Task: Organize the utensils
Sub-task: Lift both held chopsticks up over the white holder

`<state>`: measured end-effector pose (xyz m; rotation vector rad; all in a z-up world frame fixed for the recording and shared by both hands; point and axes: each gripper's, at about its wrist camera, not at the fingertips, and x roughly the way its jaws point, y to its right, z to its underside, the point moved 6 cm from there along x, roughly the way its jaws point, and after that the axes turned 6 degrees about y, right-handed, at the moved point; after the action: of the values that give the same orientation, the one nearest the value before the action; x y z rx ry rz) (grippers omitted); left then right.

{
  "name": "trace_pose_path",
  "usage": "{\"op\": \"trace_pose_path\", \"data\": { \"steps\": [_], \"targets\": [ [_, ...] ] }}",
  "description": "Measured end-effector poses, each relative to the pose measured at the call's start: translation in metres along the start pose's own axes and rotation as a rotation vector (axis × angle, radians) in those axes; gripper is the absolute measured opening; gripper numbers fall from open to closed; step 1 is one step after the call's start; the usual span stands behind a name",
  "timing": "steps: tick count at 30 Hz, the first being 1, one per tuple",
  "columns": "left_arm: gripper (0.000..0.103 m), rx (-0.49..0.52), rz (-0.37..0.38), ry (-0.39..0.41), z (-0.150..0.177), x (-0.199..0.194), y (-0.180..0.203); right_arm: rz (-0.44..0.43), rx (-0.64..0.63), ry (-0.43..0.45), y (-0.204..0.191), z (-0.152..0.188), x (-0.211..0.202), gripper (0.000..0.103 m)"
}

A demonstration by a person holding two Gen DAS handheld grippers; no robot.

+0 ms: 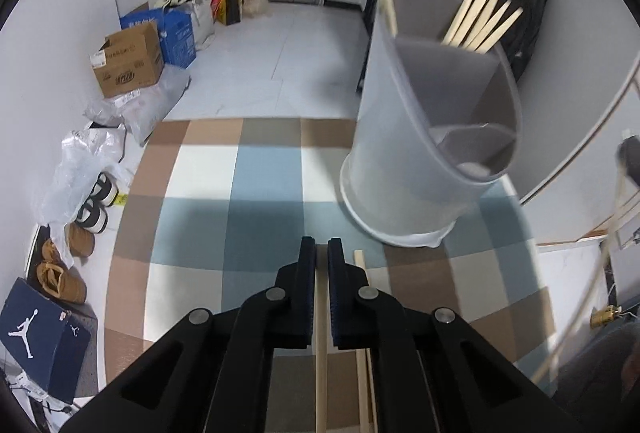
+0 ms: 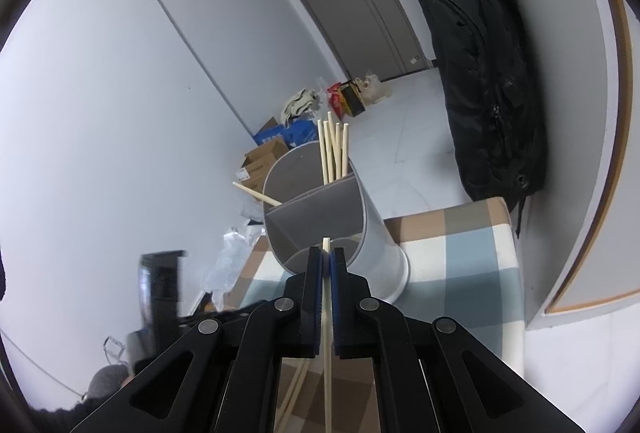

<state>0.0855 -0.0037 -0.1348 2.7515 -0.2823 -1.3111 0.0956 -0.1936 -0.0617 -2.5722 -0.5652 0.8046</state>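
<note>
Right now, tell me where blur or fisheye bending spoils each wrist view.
Left wrist view: the grey utensil holder is smeared by motion blur, and the checked cloth bows outward near the dark rim. Right wrist view: the holder is sharper; the door leans and walls curve.

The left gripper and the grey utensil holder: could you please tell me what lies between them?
In the left wrist view, only bare checked tablecloth separates the left gripper from the utensil holder; a loose chopstick lies just right of the fingers.
</note>
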Motion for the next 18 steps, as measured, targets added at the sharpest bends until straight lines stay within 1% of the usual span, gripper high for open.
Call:
{"op": "trace_pose_path", "data": {
  "steps": [2, 6, 13, 18],
  "targets": [
    [0.002, -0.001, -0.004, 0.015, -0.002, -0.006, 0.0, 0.001, -0.006, 0.005, -0.002, 0.0, -0.001, 0.003],
    [0.002, -0.038, 0.007, 0.055, -0.011, -0.017, -0.003, -0.004, -0.014, 0.028, -0.007, -0.001, -0.007, 0.003],
    [0.002, -0.058, 0.034, 0.194, -0.037, -0.051, -0.004, -0.033, -0.031, 0.075, -0.022, -0.005, -0.018, 0.003],
    [0.002, -0.111, 0.061, 0.302, -0.057, -0.077, -0.004, -0.046, -0.053, 0.108, -0.037, -0.015, -0.027, 0.003]
  ]
}}
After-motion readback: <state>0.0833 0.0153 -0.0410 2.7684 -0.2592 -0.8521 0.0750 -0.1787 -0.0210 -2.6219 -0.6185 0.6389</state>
